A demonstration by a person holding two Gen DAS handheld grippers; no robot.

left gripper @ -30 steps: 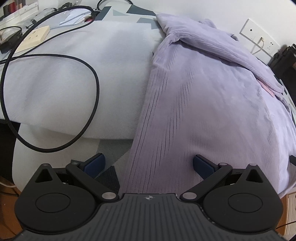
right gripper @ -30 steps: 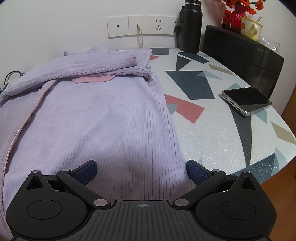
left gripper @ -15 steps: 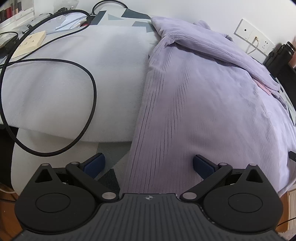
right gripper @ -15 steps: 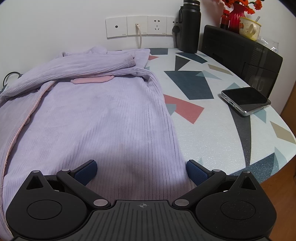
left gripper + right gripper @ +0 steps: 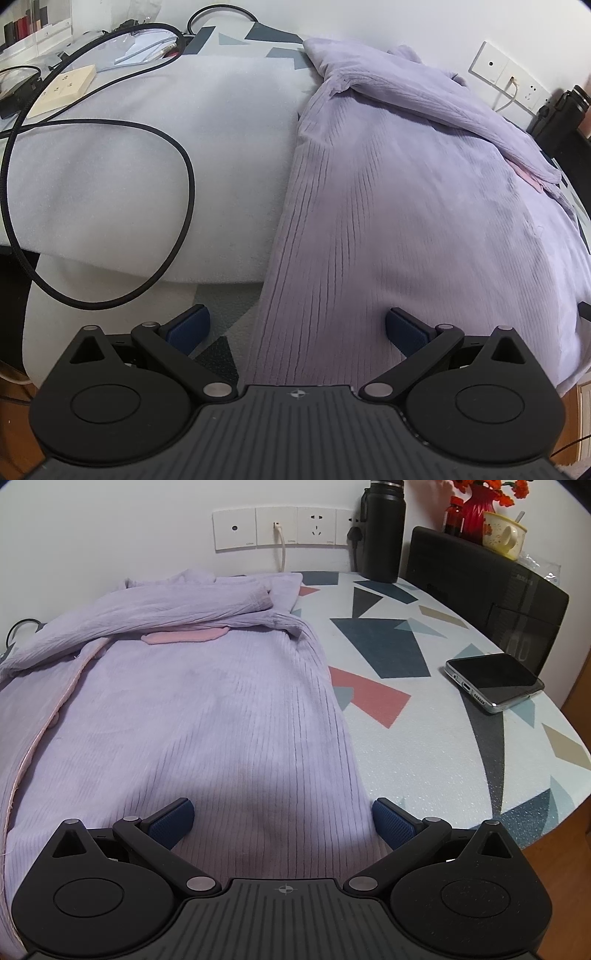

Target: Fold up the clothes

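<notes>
Both tongs, left tongs (image 5: 297, 326) and right tongs (image 5: 282, 818), have drifted slightly over the lilac garment (image 5: 192, 709) spread across the desk (image 5: 461, 746) to its near edge, jaws wide apart and empty, poised to pinch the hem for folding.

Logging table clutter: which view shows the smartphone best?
The right wrist view: the smartphone lies face up, whole and unblocked, on the patterned tabletop, apart from the lilac garment. The left wrist view does not show it.
</notes>
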